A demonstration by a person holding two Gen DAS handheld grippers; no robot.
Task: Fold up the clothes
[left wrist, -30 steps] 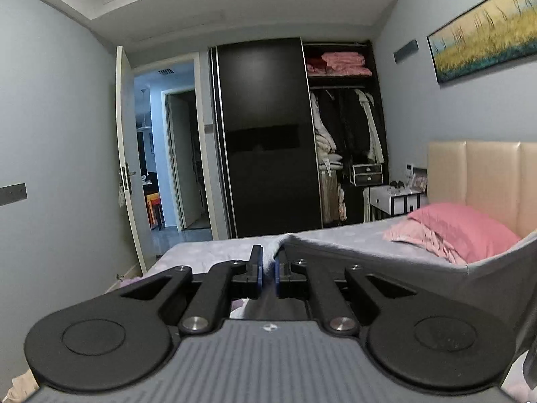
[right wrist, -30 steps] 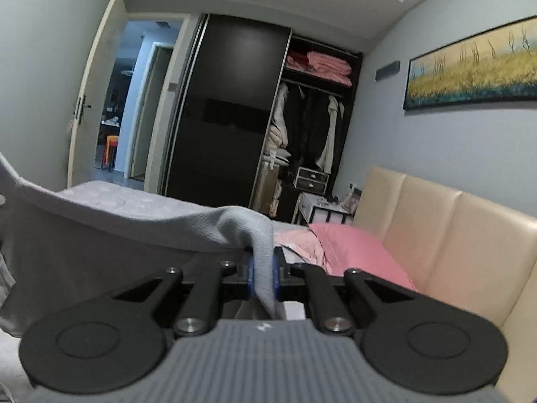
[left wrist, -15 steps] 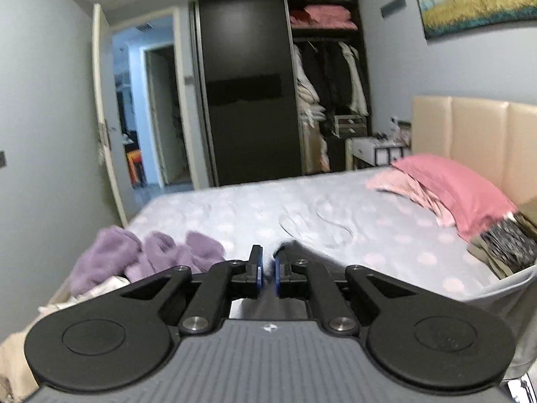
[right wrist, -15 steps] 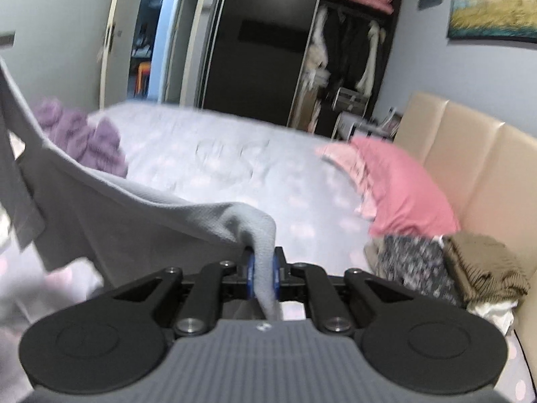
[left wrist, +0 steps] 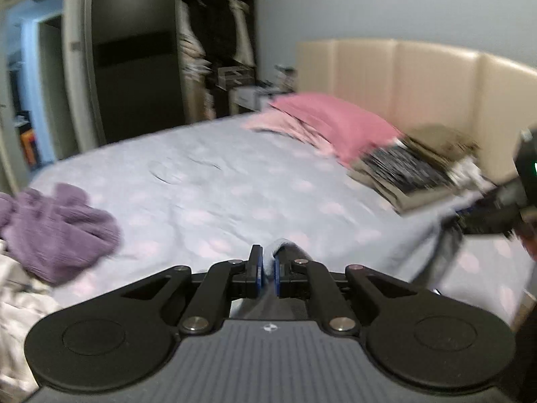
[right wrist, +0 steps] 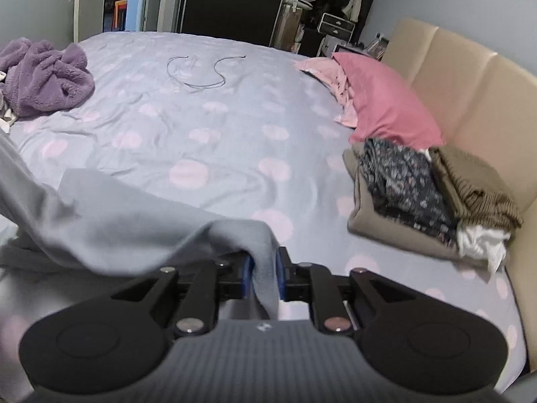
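Observation:
A light grey garment (right wrist: 134, 221) is stretched between my two grippers low over the bed (right wrist: 208, 127). My right gripper (right wrist: 263, 273) is shut on one corner of it, and the cloth drapes away to the left. My left gripper (left wrist: 266, 267) is shut on the other corner of the grey garment (left wrist: 412, 231), which runs right toward the right gripper (left wrist: 496, 208) at the frame's edge. The left wrist view is motion-blurred.
A purple fleece garment (right wrist: 43, 74) lies crumpled at the bed's left side. A stack of folded clothes (right wrist: 433, 198) sits by the beige headboard (right wrist: 470, 100), next to a pink pillow (right wrist: 382, 100). A thin cable (right wrist: 198, 70) lies mid-bed. A dark wardrobe stands behind.
Both grippers have dropped and tilted down toward the bed with the grey garment, which was held high and now hangs low over the sheet.

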